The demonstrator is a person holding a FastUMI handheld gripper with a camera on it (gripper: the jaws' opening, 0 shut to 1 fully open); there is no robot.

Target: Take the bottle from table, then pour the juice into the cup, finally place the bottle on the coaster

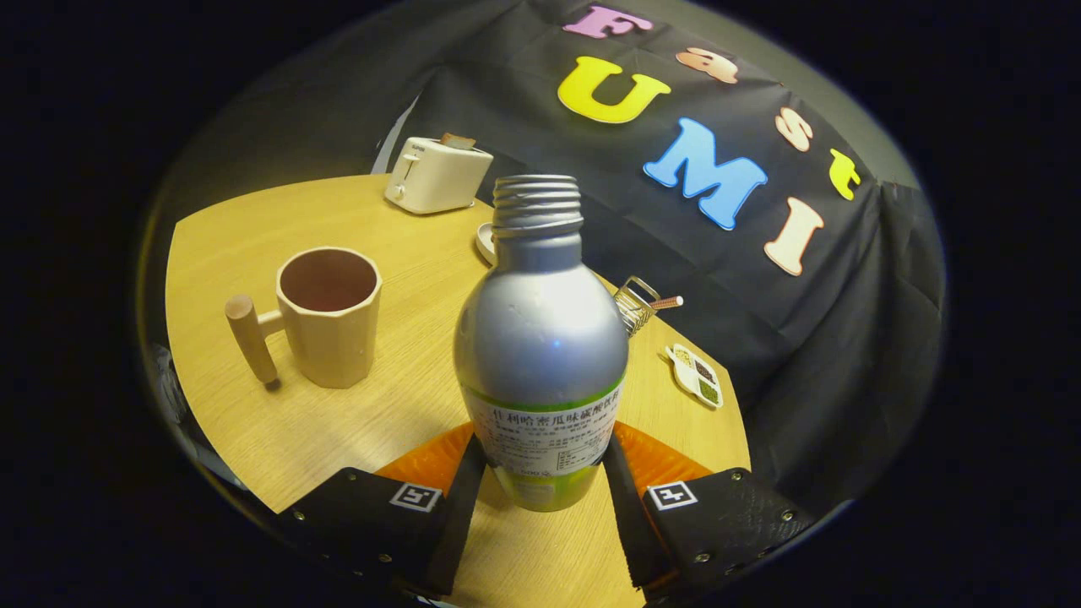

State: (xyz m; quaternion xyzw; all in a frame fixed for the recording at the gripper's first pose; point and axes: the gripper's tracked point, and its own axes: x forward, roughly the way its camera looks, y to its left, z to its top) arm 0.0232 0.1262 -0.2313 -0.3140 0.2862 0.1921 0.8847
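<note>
A silver bottle (540, 338) with a green-and-white label and an uncapped threaded neck stands upright between my fingers. My gripper (542, 452) is shut on it, with both black fingers pressing on the label low on its body. An orange coaster (422, 463) lies under the bottle's base and shows on both sides of it. I cannot tell whether the base touches the coaster. The beige faceted cup (329, 317) with a wooden peg handle stands to the left, beyond the fingers, and looks empty.
The round wooden table (253, 228) carries a cream toaster (437, 173) at the far edge. A white dish (486, 243) peeks out behind the bottle's neck. To the right are a small wire holder (638, 304) and a flat divided dish (695, 376).
</note>
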